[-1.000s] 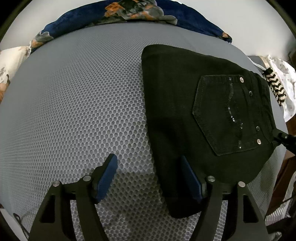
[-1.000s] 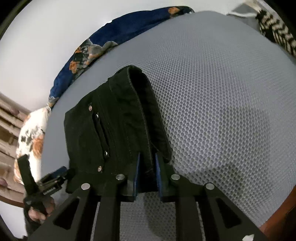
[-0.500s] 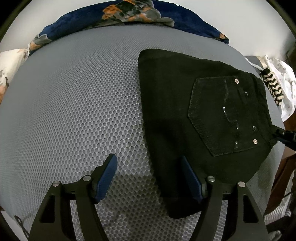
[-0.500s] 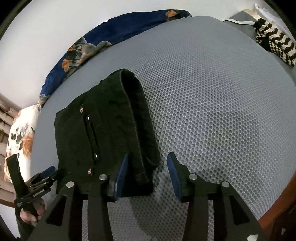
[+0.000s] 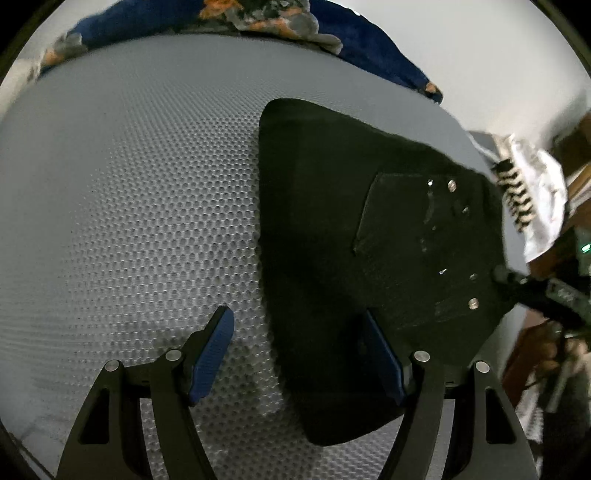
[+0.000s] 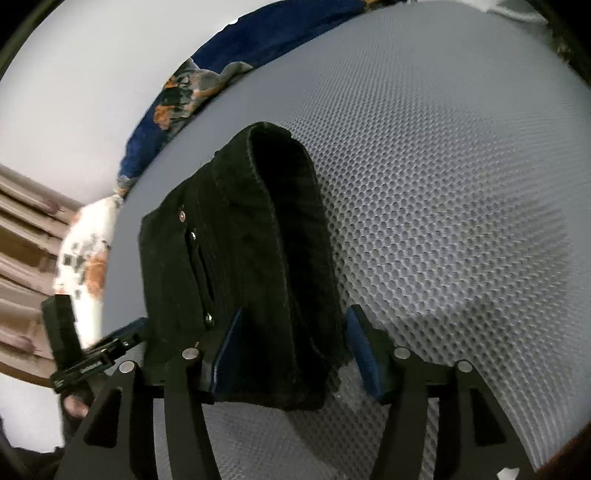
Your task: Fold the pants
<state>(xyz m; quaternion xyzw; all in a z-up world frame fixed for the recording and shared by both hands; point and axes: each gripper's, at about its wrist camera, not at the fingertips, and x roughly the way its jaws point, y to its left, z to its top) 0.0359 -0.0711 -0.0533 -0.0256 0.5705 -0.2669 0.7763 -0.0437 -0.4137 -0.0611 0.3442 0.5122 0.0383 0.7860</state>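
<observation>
The black pants point(image 5: 332, 240) lie folded into a compact stack on the grey mesh bed point(image 5: 129, 203), back pocket with rivets facing up. My left gripper point(image 5: 299, 354) is open over the stack's near left edge, its right finger above the fabric. My right gripper point(image 6: 291, 350) is open, its blue pads either side of the folded waistband end of the pants point(image 6: 258, 240) and holding nothing. In the left wrist view the right gripper's tip point(image 5: 532, 291) shows at the stack's right edge.
A dark blue floral blanket point(image 5: 295, 26) lies along the bed's far edge by the white wall. A black-and-white striped cloth point(image 5: 517, 199) and white fabric sit at the right. A floral pillow point(image 6: 85, 258) and wooden furniture are at the left of the right wrist view.
My right gripper was shut on the folded edge of the pants one second ago; it has opened wide and let go. The left gripper stayed open and shifted slightly.
</observation>
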